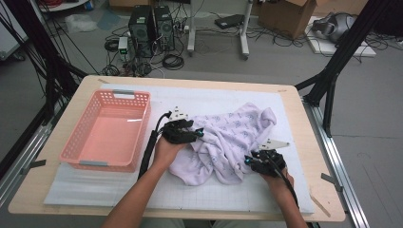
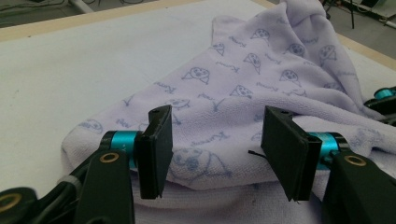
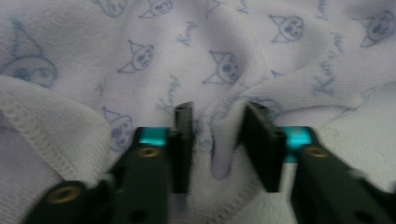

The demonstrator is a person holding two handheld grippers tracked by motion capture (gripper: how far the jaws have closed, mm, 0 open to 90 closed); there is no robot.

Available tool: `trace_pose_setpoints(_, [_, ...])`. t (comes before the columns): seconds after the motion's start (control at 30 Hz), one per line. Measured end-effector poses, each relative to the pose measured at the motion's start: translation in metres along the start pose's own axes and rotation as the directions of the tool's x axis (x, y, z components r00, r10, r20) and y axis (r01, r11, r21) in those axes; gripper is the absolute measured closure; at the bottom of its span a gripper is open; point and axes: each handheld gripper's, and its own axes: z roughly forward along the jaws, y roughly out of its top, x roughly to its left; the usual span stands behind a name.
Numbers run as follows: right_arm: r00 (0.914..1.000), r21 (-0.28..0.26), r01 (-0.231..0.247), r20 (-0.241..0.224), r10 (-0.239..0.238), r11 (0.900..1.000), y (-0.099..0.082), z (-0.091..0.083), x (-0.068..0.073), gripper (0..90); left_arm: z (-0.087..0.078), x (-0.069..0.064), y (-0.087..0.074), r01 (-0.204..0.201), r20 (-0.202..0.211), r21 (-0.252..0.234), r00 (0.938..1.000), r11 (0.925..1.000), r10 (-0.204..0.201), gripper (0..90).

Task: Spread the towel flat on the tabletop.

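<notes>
Lilac towel (image 1: 231, 140) with small blue cartoon prints lies crumpled on the white mat (image 1: 95, 183), right of centre on the wooden table (image 1: 28, 192). Left gripper (image 1: 196, 134) sits at the towel's left edge; in the left gripper view its jaws stand wide apart over a fold of the cloth (image 2: 243, 93), pads not pressing it. Right gripper (image 1: 248, 160) is at the towel's lower right edge; in the right gripper view the jaws are narrower, a ridge of fabric (image 3: 219, 154) between them, and whether the pads pinch it is unclear because of blur. Pink plastic basket (image 1: 107, 130) stands left of the towel, near the left hand (image 1: 166, 149).
</notes>
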Motion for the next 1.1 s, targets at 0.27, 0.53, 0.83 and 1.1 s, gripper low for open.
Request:
trace_pose_setpoints(0.27, [0.9962, -0.057, -0.055, 0.065, 0.058, 0.9969, 0.023, 0.007, -0.036, 83.3, 0.002, -0.001, -0.004, 0.006, 0.01, 0.011, 0.9999, 0.9999, -0.006, 43.9])
trace_pose_setpoints(0.53, [0.9619, -0.169, -0.15, 0.203, 0.184, 0.974, 0.057, 0.013, -0.091, 83.3, 0.003, -0.004, -0.007, 0.001, 0.034, 0.037, 0.9994, 0.9993, -0.002, 44.6])
trace_pose_setpoints(0.83, [0.8883, -0.228, -0.301, 0.286, 0.359, 0.9259, 0.051, 0.003, -0.112, 74.5, -0.002, -0.019, -0.012, -0.058, 0.095, 0.068, 0.9942, 0.996, 0.052, 45.6])
trace_pose_setpoints(1.1, [0.9322, -0.251, -0.242, 0.208, 0.296, 0.9373, 0.034, -0.027, -0.073, 58.4, -0.004, -0.026, -0.026, -0.09, 0.098, 0.099, 0.9919, 0.991, 0.08, 44.4])
